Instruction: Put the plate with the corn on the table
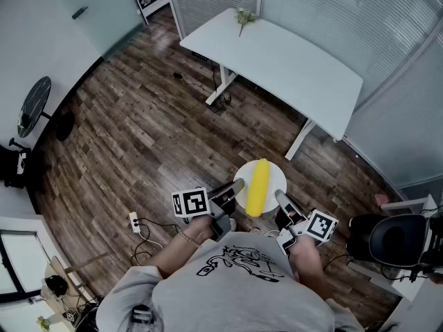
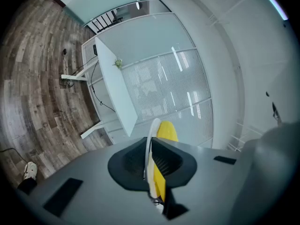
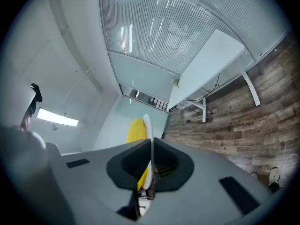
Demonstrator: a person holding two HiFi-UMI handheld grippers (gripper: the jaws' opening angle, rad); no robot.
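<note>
A white plate (image 1: 273, 175) with a yellow corn cob (image 1: 258, 187) lying on it is held in the air in front of the person, over the wooden floor. My left gripper (image 1: 235, 187) is shut on the plate's left rim and my right gripper (image 1: 280, 198) is shut on its right rim. In the left gripper view the plate (image 2: 149, 146) shows edge-on between the jaws with the corn (image 2: 165, 131) beside it. The right gripper view shows the same: the plate (image 3: 149, 139) is pinched edge-on, the corn (image 3: 136, 130) behind it. The white table (image 1: 277, 64) stands farther ahead.
A small sprig of plant (image 1: 243, 17) lies at the table's far end. A black office chair (image 1: 391, 241) stands at the right, a round black stand (image 1: 33, 106) at the left. A power strip with cables (image 1: 135, 222) lies on the floor by the person's feet.
</note>
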